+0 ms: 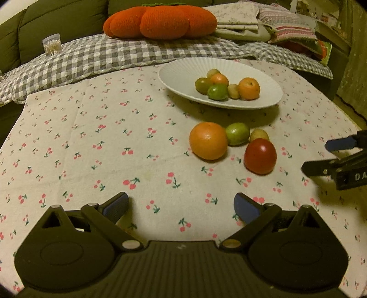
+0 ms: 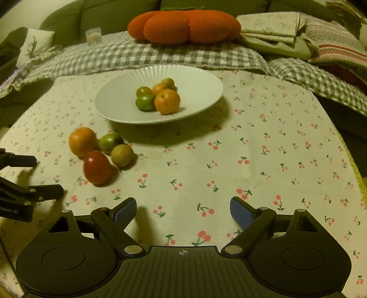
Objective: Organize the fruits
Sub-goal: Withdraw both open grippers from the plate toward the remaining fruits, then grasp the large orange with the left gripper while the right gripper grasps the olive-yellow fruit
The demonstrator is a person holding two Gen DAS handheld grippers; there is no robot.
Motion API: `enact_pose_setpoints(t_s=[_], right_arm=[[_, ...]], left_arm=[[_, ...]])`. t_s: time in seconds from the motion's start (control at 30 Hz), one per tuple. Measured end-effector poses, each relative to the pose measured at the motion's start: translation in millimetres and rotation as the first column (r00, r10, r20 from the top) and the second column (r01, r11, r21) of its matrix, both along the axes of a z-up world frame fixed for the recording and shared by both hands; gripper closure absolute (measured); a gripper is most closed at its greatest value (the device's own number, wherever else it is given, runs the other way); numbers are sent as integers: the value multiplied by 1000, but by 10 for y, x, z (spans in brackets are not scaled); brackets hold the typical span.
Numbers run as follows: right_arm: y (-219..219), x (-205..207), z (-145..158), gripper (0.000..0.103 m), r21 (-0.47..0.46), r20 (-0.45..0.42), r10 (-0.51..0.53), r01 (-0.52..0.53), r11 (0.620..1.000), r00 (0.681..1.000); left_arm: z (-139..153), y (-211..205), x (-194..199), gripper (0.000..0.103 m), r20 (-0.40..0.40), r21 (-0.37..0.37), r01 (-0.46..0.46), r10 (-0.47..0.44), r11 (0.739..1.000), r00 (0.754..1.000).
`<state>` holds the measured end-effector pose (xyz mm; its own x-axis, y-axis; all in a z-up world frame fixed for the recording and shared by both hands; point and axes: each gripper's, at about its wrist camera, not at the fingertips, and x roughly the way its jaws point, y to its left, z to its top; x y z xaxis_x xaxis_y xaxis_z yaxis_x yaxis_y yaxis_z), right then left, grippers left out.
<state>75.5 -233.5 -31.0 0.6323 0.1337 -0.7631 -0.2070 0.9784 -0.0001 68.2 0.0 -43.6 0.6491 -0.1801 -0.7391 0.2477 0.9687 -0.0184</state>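
Note:
A white ribbed plate (image 1: 181, 75) (image 2: 197, 82) holds several small fruits, among them an orange (image 1: 249, 88) (image 2: 167, 101) and a green one (image 1: 218, 92) (image 2: 144, 102). In front of the plate, on the cherry-print cloth, lie a large orange (image 1: 208, 140) (image 2: 82, 141), a green fruit (image 1: 237, 133) (image 2: 110, 142), a small yellowish fruit (image 1: 259, 134) (image 2: 122, 155) and a red tomato (image 1: 260, 156) (image 2: 97, 167). My left gripper (image 1: 181, 207) (image 2: 47, 176) is open and holds nothing, short of the loose fruits. My right gripper (image 2: 183, 209) (image 1: 314, 155) is open too, to the right of them.
The cherry-print cloth (image 1: 91, 149) (image 2: 263, 149) covers the table. Behind it a grey checked blanket (image 1: 91, 55), an orange pumpkin-shaped cushion (image 1: 160, 21) (image 2: 183, 25), folded linens (image 1: 243, 18) and a small clear container (image 1: 52, 44) lie on a green sofa.

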Motion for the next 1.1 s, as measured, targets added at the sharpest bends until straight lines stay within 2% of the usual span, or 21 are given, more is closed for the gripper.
enact_pose_setpoints(t_s=[0.27, 0.5, 0.8, 1.03, 1.1], right_arm=[[61, 86, -76, 10, -10, 17, 24, -24, 1000, 1000], [181, 177, -88, 10, -12, 32, 64, -64, 998, 997], [328, 275, -95, 10, -13, 33, 87, -87, 996, 996], [374, 315, -100, 11, -15, 37, 94, -94, 995, 995], [378, 318, -98, 12, -14, 38, 96, -95, 995, 995]], left_arm=[[-32, -37, 117, 5, 39, -6, 12, -12, 1000, 999], [-31, -113, 229, 13, 65, -16, 40, -39, 999, 997], [-3, -193, 350, 35, 88, -33, 63, -60, 997, 994], [48, -260, 352, 64, 114, -32, 97, -92, 995, 989], [57, -271, 344, 64, 111, -25, 101, -97, 995, 989]])
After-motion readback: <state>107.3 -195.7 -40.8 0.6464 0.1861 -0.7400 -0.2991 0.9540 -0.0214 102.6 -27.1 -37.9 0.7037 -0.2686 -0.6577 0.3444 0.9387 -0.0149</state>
